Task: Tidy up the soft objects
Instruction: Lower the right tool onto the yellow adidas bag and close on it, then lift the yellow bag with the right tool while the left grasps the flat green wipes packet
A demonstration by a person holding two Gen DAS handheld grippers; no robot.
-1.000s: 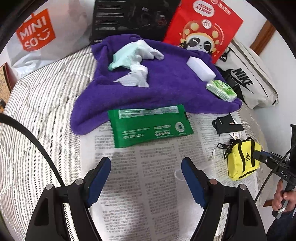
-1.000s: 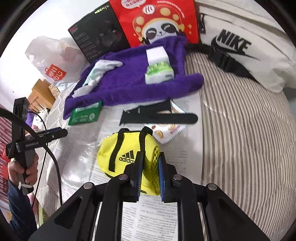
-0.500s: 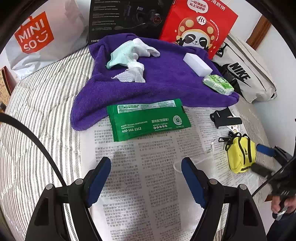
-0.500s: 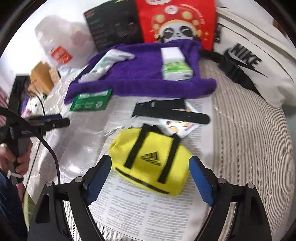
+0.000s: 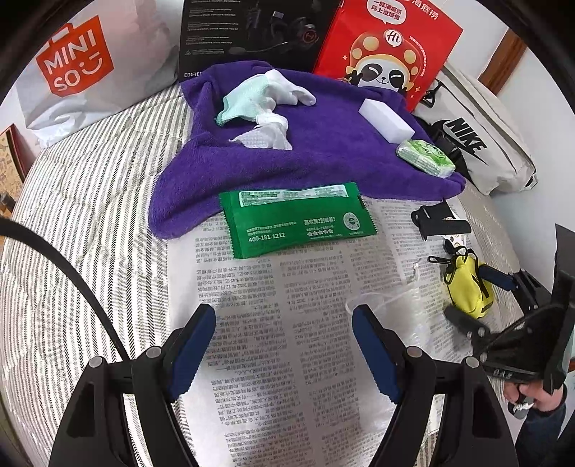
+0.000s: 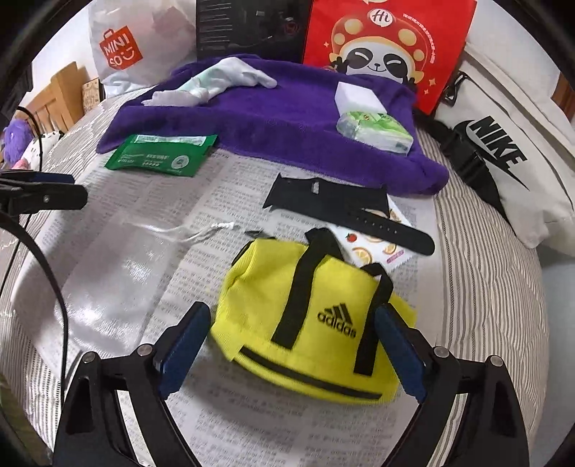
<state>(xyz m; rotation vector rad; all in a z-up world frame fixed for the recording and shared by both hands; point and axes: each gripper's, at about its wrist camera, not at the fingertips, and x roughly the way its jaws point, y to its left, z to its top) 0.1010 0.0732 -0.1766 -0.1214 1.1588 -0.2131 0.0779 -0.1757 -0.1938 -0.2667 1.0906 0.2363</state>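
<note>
A yellow adidas pouch (image 6: pixel 305 323) lies on the newspaper (image 6: pixel 151 222), between the open fingers of my right gripper (image 6: pixel 291 348); it also shows in the left wrist view (image 5: pixel 467 287). My left gripper (image 5: pixel 284 345) is open and empty over the newspaper (image 5: pixel 273 323), short of a green wipes packet (image 5: pixel 294 222). A purple towel (image 5: pixel 323 143) behind it holds a crumpled white and mint cloth (image 5: pixel 262 97), a white sponge block (image 5: pixel 386 122) and a green tissue pack (image 5: pixel 426 158).
A black watch strap (image 6: pixel 345 212) and a fruit sticker sheet (image 6: pixel 377 248) lie behind the pouch. A clear plastic bag (image 6: pixel 118 251) lies to its left. A Miniso bag (image 5: pixel 82 68), black box (image 5: pixel 251 32), red panda bag (image 5: pixel 388 54) and Nike bag (image 5: pixel 478 140) line the back.
My right gripper opened and let go of the yellow pouch, which now lies flat on the newspaper. My left gripper drew back slightly and stayed open.
</note>
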